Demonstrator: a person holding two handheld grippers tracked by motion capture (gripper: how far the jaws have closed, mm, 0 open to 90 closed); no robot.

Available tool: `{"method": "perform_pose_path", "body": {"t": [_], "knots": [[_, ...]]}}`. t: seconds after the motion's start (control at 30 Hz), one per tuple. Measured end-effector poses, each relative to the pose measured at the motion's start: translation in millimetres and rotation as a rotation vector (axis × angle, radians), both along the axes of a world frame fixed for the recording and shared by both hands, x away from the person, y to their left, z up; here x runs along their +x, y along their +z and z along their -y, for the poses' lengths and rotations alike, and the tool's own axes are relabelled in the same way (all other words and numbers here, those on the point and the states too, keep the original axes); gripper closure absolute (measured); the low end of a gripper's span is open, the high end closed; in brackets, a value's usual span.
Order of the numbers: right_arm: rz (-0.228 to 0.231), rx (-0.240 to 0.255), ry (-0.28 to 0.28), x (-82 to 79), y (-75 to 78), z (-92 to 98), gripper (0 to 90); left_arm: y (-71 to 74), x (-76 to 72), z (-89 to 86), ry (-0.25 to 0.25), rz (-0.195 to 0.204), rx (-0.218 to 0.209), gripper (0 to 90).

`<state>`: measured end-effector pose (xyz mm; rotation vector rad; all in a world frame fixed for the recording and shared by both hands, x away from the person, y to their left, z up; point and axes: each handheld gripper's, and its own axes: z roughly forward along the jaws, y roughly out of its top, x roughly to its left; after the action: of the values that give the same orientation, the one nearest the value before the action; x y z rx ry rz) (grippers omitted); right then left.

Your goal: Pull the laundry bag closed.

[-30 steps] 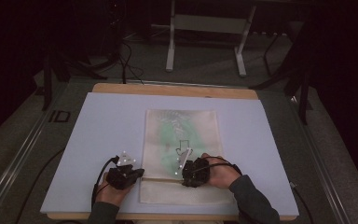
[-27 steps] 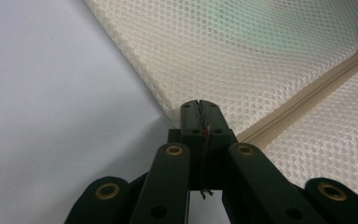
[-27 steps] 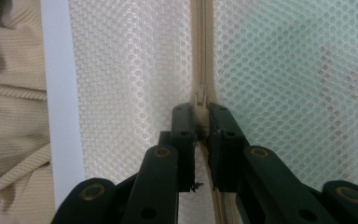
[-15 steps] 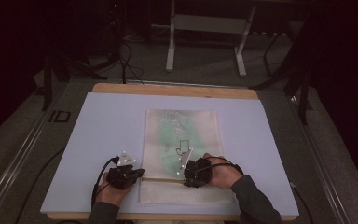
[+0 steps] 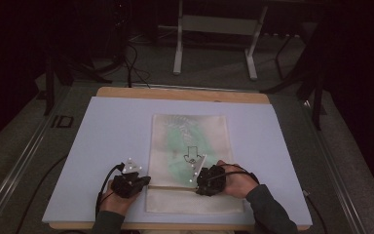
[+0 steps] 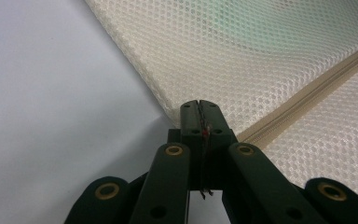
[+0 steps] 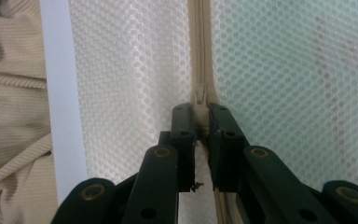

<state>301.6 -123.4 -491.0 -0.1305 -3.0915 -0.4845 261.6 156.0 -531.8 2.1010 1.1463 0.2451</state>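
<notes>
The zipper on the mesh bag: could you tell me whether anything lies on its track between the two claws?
Nothing visible does. In the high view the zipper track runs bare across the mesh bag from the left claw at the bag's edge to the right claw, whose jaws are closed on the zipper slider.

A flat mesh bag [image 5: 190,146] lies in the middle of a pale sheet [image 5: 107,146] on the bench [image 5: 175,92]. Something green shows through the bag, with a dark arrow shape on it. A thin zipper line [image 5: 173,186] runs across the bag near its close end. The left gripper [image 5: 129,183] sits at the bag's left edge, at one end of that line. The right gripper [image 5: 209,179] sits on the line farther right. A hand holds each one. Cables trail on the floor [image 5: 214,68] beyond the bench.
</notes>
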Motion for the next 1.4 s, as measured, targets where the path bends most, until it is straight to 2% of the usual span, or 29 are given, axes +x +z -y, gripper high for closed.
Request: {"method": "perform_pose_path", "body": {"t": [0.73,0.87,1.03,1.4], "knots": [[0.001,0.014,-0.053,1.5,0.4,34.8,82.0,-0.1,0.2,-0.6,-0.003,-0.001,-0.002,89.1],[-0.001,-0.001,-0.068,1.7,-1.9,42.4,82.0,0.0,0.1,-0.2,-0.002,0.000,0.000,89.1],[0.001,0.013,-0.080,1.8,-2.1,51.0,82.0,0.1,0.0,0.2,-0.001,0.001,0.002,89.1],[0.003,0.007,-0.116,2.7,-2.5,70.0,82.0,0.1,0.0,0.2,-0.001,0.001,0.003,89.1]]}}
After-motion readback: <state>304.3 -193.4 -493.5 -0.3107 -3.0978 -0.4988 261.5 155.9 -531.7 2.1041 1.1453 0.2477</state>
